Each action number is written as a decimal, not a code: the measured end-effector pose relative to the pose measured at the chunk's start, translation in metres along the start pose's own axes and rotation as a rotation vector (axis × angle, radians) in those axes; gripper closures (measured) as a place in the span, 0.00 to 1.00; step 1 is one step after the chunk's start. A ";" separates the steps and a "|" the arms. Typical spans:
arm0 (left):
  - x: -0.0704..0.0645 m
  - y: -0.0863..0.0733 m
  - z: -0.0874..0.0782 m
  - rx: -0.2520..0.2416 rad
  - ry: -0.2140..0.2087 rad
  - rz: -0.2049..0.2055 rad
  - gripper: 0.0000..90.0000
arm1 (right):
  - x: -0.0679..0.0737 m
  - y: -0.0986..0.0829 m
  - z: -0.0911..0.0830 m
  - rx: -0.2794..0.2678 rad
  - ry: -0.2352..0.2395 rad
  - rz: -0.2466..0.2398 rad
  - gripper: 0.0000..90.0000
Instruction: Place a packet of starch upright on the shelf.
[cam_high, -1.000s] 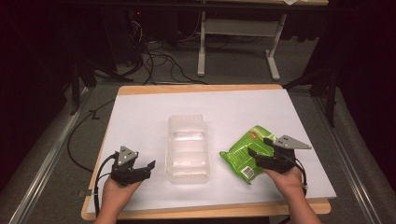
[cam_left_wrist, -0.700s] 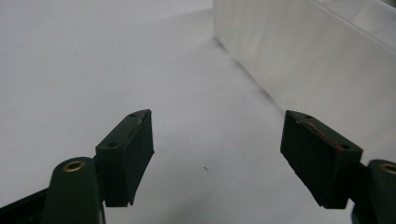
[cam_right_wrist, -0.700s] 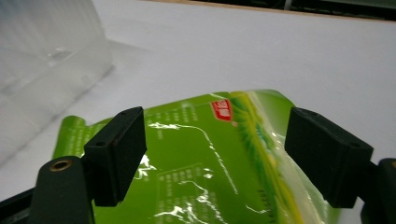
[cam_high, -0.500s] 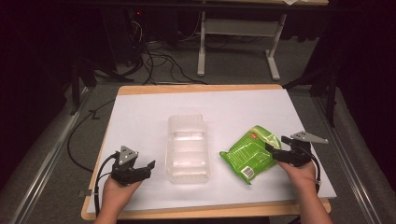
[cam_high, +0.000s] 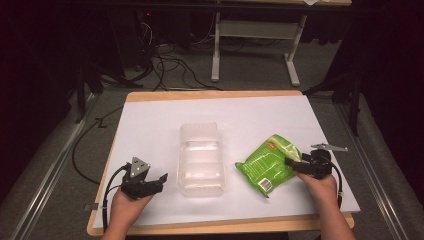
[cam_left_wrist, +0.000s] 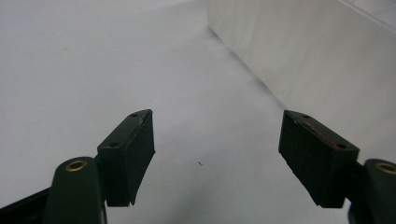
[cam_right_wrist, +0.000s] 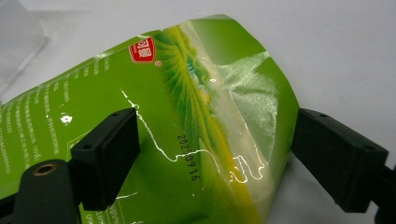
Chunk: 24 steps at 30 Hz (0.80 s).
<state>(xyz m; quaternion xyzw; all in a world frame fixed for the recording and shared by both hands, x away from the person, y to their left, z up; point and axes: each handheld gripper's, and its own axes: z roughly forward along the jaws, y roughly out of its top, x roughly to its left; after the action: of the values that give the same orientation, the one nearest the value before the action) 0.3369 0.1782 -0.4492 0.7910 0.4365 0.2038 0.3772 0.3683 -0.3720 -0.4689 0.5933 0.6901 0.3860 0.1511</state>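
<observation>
A green snack bag lies flat on the white table right of centre. My right gripper sits at its right end, held by a hand. In the right gripper view the gripper is open, its jaws wide apart on either side of the bag's crinkled sealed end and not pressing it. A clear plastic container stands in the middle of the table. My left gripper rests near the front left, just left of the container. It is open over bare table, with the container wall to its right.
A white sheet covers the wooden table. A black cable trails off the left edge. On the floor beyond the table are cables and a desk frame.
My right gripper has drawn back to the right, from over the bag to its right end, and the bag has settled flatter. The left gripper has stayed put.
</observation>
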 end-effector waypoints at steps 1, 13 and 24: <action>0.000 0.000 0.000 0.002 -0.001 -0.003 0.30 | 0.000 0.000 0.000 0.005 0.001 0.003 0.17; -0.001 -0.001 0.000 0.006 0.006 0.003 0.31 | -0.009 -0.006 0.001 0.007 0.068 0.063 0.35; -0.002 -0.002 0.000 0.014 0.016 0.003 0.31 | -0.010 -0.007 -0.007 -0.013 0.088 0.036 0.82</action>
<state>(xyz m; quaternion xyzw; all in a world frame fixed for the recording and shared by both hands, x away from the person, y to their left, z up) 0.3348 0.1768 -0.4505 0.7925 0.4399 0.2077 0.3678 0.3614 -0.3836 -0.4714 0.5871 0.6827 0.4189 0.1175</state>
